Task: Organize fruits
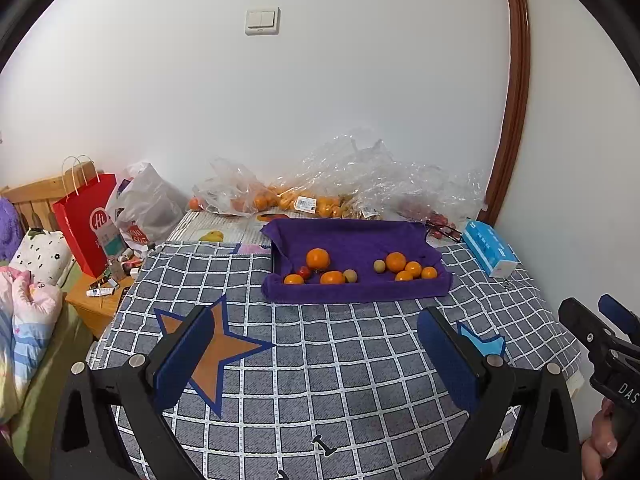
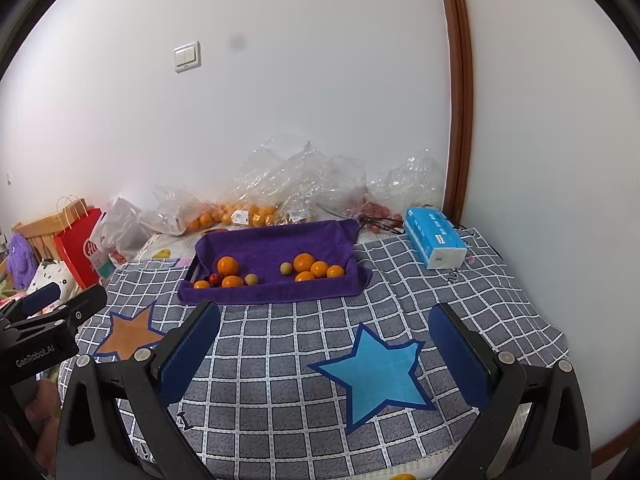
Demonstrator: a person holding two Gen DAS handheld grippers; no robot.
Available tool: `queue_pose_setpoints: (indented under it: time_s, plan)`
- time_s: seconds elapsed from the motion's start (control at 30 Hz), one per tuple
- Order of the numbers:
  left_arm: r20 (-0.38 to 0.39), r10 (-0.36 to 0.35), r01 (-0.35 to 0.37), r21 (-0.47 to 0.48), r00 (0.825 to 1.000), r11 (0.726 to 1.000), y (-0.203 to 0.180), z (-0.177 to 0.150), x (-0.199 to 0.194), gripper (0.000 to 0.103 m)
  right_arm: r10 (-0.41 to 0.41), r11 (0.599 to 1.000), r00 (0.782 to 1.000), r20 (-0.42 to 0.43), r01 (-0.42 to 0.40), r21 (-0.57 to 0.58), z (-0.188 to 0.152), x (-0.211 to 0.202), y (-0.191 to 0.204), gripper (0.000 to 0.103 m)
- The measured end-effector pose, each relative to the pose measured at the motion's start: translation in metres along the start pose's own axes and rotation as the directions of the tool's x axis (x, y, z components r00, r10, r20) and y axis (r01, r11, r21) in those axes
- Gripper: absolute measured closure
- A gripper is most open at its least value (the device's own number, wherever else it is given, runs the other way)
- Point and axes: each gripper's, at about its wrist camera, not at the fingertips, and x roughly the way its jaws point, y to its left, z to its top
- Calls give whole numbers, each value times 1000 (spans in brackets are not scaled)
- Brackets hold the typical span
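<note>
A purple cloth-lined tray (image 1: 352,240) (image 2: 276,240) sits at the far side of the checked table. Its left part holds oranges (image 1: 318,258) (image 2: 227,265), a small red fruit (image 1: 304,272) and a pale round fruit (image 1: 350,275). Its right part holds several oranges (image 1: 396,261) (image 2: 303,262) and a pale fruit (image 1: 379,266) (image 2: 285,268). My left gripper (image 1: 318,360) is open and empty, well short of the tray. My right gripper (image 2: 324,352) is open and empty over the blue star (image 2: 372,372).
Clear plastic bags with oranges (image 1: 280,196) (image 2: 240,212) and red fruit (image 1: 436,220) lie behind the tray by the wall. A blue tissue pack (image 1: 490,252) (image 2: 434,236) lies right. A red paper bag (image 1: 86,220) and bedding stand left.
</note>
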Motion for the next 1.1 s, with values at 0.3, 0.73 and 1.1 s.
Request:
queue_pose_setpoints:
  time_s: [0.3,0.73,1.1]
  plan:
    - [0,3,-3,-3,1000,1000,0,-2,0,1,3,1000,1000,4,-3,-2,-1,-1,1,1]
    - [-1,1,-1,-9,1000,1000,1,-1,0,1,7,1000,1000,4,-7,-10,-2,-1,3,1]
    - [-6,-5,5,-9,1000,1000,1,-3,-1,1,7,1000,1000,6,-7,-10,-2,-1,3,1]
